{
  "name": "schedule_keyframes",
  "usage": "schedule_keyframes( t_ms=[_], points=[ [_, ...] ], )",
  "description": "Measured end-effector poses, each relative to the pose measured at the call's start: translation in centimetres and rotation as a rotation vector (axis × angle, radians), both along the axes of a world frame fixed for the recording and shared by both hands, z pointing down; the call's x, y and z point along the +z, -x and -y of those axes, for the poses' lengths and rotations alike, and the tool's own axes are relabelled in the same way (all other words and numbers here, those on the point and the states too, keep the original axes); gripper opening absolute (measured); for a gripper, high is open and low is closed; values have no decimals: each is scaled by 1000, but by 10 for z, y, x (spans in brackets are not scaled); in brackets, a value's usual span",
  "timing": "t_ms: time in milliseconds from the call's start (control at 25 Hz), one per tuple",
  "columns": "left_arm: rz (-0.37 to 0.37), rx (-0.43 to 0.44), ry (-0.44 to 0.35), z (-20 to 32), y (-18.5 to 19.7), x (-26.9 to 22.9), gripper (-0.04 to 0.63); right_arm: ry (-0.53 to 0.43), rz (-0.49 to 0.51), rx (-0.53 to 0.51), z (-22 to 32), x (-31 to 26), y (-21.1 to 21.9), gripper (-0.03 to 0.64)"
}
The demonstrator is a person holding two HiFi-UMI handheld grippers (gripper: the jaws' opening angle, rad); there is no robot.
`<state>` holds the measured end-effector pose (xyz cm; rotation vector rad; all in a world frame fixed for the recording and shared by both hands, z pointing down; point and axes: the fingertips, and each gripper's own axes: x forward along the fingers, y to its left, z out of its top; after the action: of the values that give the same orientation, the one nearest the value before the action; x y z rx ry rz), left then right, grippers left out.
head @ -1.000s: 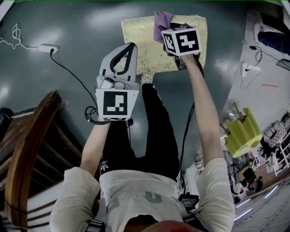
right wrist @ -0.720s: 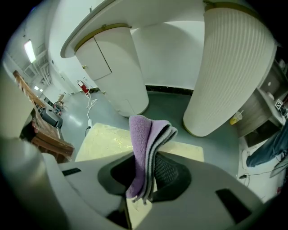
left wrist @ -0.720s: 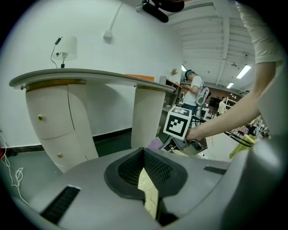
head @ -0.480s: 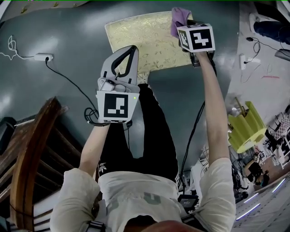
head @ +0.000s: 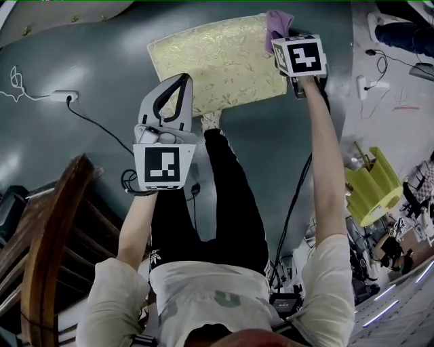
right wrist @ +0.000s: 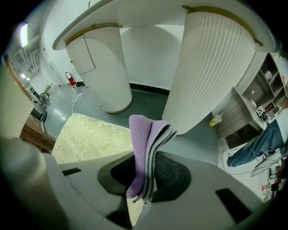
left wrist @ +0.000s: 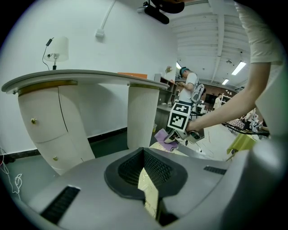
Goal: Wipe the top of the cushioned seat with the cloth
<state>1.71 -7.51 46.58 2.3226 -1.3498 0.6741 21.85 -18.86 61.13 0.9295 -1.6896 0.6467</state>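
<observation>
1. The purple cloth point(right wrist: 145, 134) is folded and clamped between the fingers point(right wrist: 173, 173) of the right gripper point(head: 286, 39), its free end standing up out of them.
2. In the head view the cloth point(head: 278, 20) is seen at the far right corner of the cushioned seat point(head: 217, 61); from the left gripper view it appears to rest on the seat's top there.
3. The seat's pale yellow, leaf-patterned top is shown lying flat, low over the dark floor point(head: 81, 54).
4. The left gripper point(head: 182, 83) is held over the seat's near edge, well apart from the cloth. Its fingers point(left wrist: 126, 170) are brought together with nothing gripped; only a strip of the seat's pattern is seen through the slot between them.
5. A shoe point(head: 210, 120) is placed just beside the seat's near edge.
6. A white fluted column point(right wrist: 211, 67) and a curved white cabinet point(right wrist: 103, 67) are seen beyond the seat.
7. A wooden chair point(head: 41, 230) is seen at the person's left.
</observation>
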Motion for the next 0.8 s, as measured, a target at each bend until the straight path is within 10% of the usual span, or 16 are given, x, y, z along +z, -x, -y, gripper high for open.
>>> schedule_keyframes(
  t_ms=[800],
  points=[
    [-16,10,-51,1,-2,-1,-8,-24,-73,88,9,15,-38,87]
  ],
)
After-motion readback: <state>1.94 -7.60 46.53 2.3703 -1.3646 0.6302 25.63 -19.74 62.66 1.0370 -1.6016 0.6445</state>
